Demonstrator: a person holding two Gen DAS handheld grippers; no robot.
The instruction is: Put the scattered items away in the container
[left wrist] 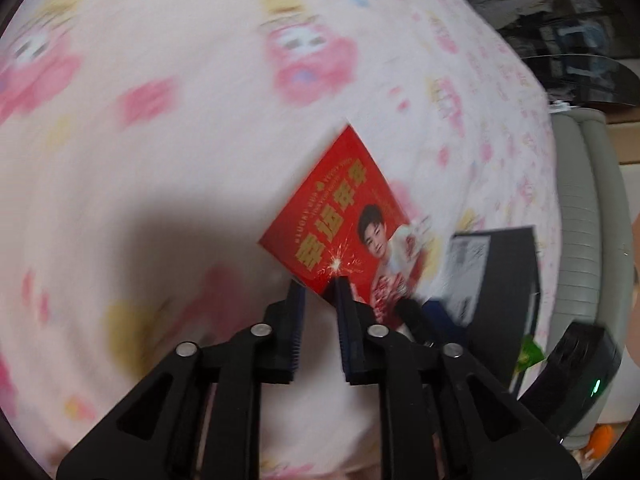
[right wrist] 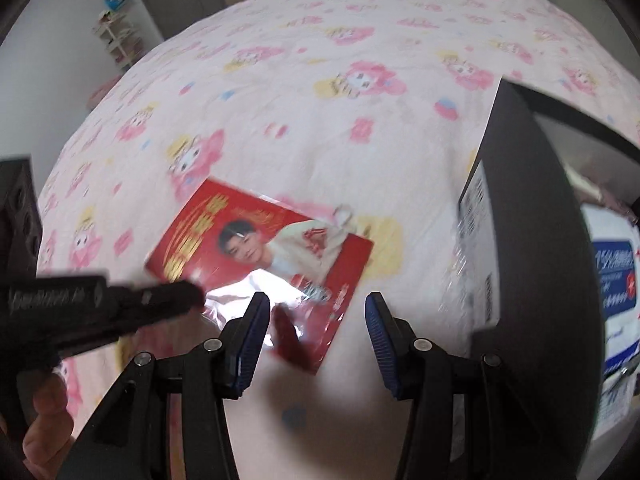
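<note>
On the far left of my right wrist view, my left gripper [right wrist: 188, 300] reaches in from the side, its dark tip laid against the near corner of the red packet [right wrist: 260, 256]. From the left wrist view its two fingers stand only narrowly parted, with the packet's [left wrist: 340, 216] bottom corner sitting right at their tips; I cannot tell whether they actually pinch it. That packet is flat, glossy, printed with gold characters and a young man's portrait, and it lies on the pink cartoon-print bedspread [right wrist: 300, 100], tilted on the diagonal. Further right, my right gripper [right wrist: 316, 304] hangs above the packet's lower edge with its blue-padded fingers spread wide, touching nothing. At the right edge stands the black container [right wrist: 532, 240], just beside the packet, a white barcode label on its outer wall. Inside it I see a white and blue pack [right wrist: 612, 280].
</note>
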